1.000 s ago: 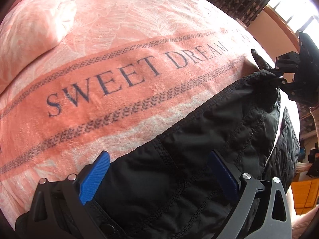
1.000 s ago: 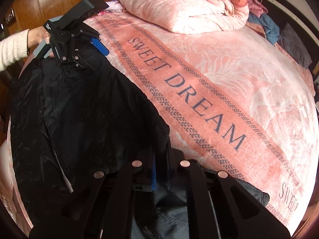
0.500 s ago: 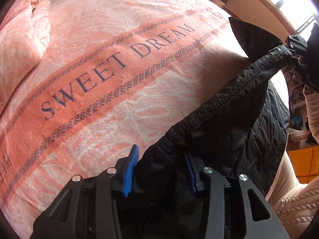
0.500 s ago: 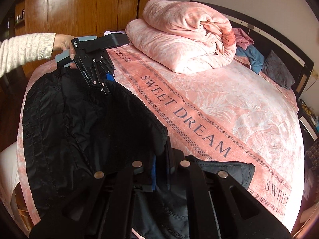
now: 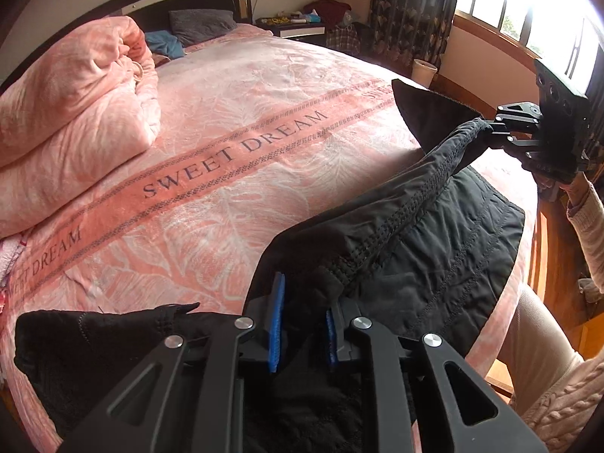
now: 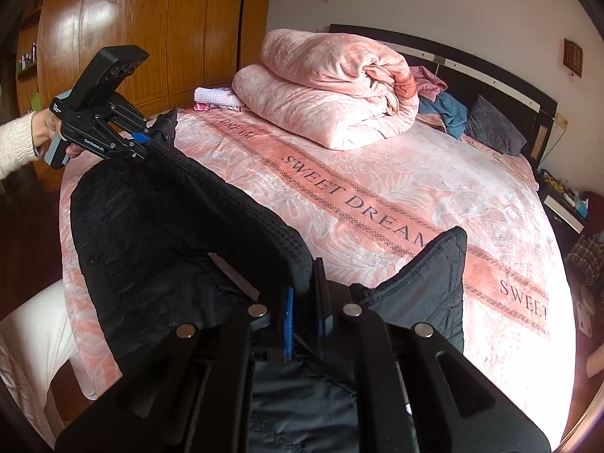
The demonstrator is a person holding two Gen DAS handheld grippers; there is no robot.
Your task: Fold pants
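The black quilted pants [image 5: 434, 249] hang stretched between my two grippers above the pink bed, their stitched edge taut. In the left wrist view my left gripper [image 5: 304, 302] has its jaws closing tight on bunched black fabric, which the blue pads [image 5: 277, 321] press. My right gripper [image 5: 487, 124] grips the far end of the same edge at the upper right. In the right wrist view the right gripper [image 6: 304, 302] is shut on a fold of the pants [image 6: 158, 226]. The left gripper [image 6: 141, 137], held by a hand in a white sleeve, pinches the far corner.
A pink "SWEET DREAM" blanket [image 5: 226, 113] covers the bed. A rolled pink quilt [image 6: 332, 87] lies near the dark headboard [image 6: 490, 71], with a grey pillow [image 6: 494, 126] and loose clothes beside it. A wooden wardrobe [image 6: 151, 19] stands on one side and a window [image 5: 528, 19] on the other.
The left jaws went from wide open around the pants to shut on them. Both grippers rose and drew back, lifting the pants' edge off the blanket.
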